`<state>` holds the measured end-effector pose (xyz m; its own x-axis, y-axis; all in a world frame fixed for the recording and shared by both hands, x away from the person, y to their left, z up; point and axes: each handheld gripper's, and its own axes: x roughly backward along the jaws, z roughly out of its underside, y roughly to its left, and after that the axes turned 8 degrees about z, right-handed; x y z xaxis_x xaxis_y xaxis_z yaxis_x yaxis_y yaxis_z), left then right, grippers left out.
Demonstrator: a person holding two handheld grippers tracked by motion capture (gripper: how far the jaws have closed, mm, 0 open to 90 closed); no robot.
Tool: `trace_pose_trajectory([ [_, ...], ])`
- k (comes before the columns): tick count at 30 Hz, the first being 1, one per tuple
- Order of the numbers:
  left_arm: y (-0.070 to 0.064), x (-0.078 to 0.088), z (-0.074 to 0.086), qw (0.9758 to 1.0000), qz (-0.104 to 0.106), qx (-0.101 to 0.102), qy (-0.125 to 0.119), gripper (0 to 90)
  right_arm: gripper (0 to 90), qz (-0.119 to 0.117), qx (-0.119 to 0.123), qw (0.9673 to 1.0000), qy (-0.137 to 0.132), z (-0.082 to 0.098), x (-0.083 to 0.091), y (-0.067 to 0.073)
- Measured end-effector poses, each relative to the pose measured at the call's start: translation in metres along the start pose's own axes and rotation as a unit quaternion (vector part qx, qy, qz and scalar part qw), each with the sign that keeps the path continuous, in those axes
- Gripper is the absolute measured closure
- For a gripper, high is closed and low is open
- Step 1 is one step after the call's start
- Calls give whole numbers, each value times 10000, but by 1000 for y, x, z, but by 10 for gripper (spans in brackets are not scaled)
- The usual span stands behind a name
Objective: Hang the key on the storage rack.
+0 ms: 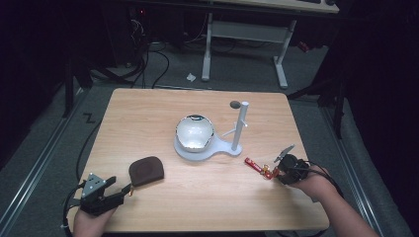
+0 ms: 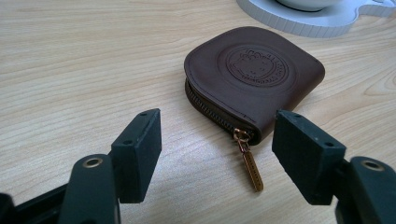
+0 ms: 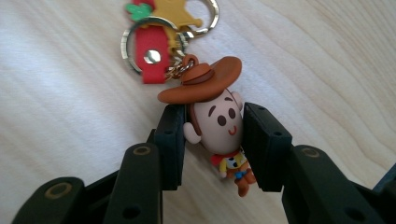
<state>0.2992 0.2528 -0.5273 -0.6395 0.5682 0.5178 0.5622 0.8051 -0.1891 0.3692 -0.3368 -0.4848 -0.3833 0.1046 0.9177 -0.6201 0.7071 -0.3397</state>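
A brown zipped leather pouch lies on the wooden table, its gold zip pull pointing toward my left gripper. That gripper stands open, its jaws a little short of the pouch's corner. My right gripper is shut on a cowboy figure keychain, squeezing the figure's head. The red strap and key rings trail ahead of it on the table.
A white stand with a shiny bowl and an upright post sits mid-table. A small dark disc lies behind the post. A desk frame and cables stand on the floor beyond the table.
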Motion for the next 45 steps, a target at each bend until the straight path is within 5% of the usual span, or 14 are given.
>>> trace_pose_trajectory([
  [7,0,-1,0,10000,23,-9,7,336,611,-341,-260,9991,52,7,18,21],
  [16,-1,1,-1,10000,68,-33,-36,337,604,-516,-188,9984,167,17,24,57],
  [32,0,0,-1,10000,74,-26,-3,338,616,-370,-342,9987,-83,13,33,41],
  [45,0,-1,-1,10000,80,-34,3,338,652,-400,-175,9990,50,12,17,47],
])
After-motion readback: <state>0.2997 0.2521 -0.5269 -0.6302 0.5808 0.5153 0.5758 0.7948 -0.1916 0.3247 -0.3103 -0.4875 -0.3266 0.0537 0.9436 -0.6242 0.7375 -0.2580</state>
